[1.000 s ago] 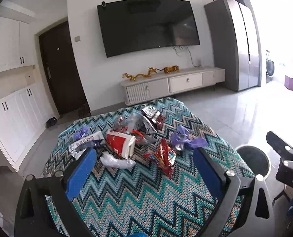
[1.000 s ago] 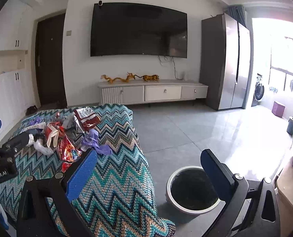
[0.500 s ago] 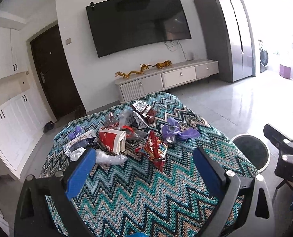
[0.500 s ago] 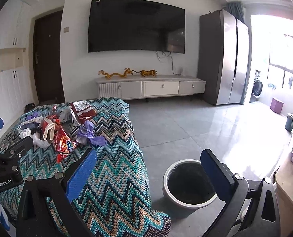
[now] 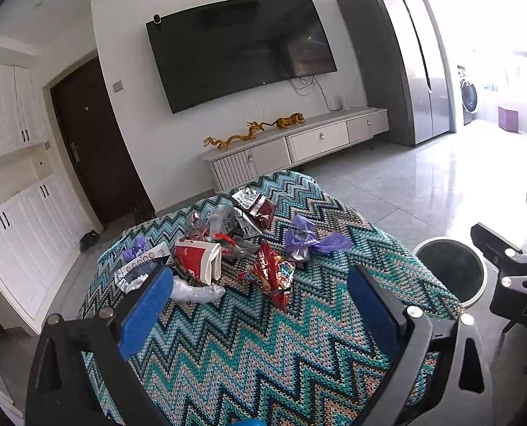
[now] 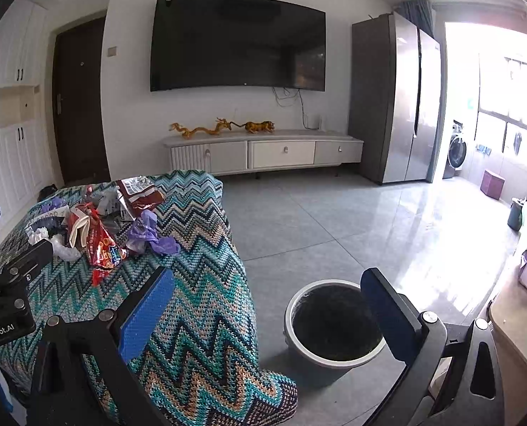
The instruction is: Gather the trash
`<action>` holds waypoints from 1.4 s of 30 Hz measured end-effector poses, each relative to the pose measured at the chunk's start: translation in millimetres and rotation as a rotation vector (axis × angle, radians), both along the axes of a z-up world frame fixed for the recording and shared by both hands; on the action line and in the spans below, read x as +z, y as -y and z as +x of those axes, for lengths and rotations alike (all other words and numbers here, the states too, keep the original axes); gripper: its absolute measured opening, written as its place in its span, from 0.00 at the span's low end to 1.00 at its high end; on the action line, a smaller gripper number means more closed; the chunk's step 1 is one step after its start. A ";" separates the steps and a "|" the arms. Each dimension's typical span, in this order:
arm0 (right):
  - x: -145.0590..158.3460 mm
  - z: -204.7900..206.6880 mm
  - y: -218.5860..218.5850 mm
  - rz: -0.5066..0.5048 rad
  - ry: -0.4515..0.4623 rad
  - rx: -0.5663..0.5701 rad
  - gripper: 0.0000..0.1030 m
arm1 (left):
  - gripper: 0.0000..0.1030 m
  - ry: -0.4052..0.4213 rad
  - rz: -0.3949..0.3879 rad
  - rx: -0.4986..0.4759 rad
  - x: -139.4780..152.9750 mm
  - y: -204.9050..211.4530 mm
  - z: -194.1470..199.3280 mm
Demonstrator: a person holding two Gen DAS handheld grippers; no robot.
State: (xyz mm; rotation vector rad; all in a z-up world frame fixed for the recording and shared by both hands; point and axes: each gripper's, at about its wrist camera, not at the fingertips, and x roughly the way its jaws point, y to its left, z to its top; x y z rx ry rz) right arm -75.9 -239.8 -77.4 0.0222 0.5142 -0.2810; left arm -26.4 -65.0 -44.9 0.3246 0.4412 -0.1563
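Bright daylight pours from the window (image 6: 504,81) at right, blown out to white; the floor (image 6: 423,220) glares. Fisheye bending and dark vignette mark the edges. Focus is sharp.

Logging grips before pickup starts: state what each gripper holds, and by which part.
Nothing is held. The left gripper and right gripper are both open, with no trash between their fingers.

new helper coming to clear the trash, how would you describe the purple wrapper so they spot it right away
Start at the zigzag-patterned blanket covering the table in front of the TV. The trash pile sits at its far end; the purple wrapper lies at the pile's right edge, nearest the bin on the floor. It is the larger crumpled lilac piece, beside the red snack bag.
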 end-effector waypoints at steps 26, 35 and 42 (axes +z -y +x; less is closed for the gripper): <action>-7.6 16.2 -6.8 -0.010 -0.047 0.018 1.00 | 0.96 -0.045 -0.052 0.026 -7.1 -16.2 20.0; 5.5 6.7 -13.2 -0.032 -0.005 0.027 1.00 | 0.96 0.006 -0.098 0.047 10.4 -28.2 6.9; 22.6 -12.8 -22.0 -0.050 0.047 0.042 1.00 | 0.96 0.062 -0.125 0.054 28.8 -36.4 -14.8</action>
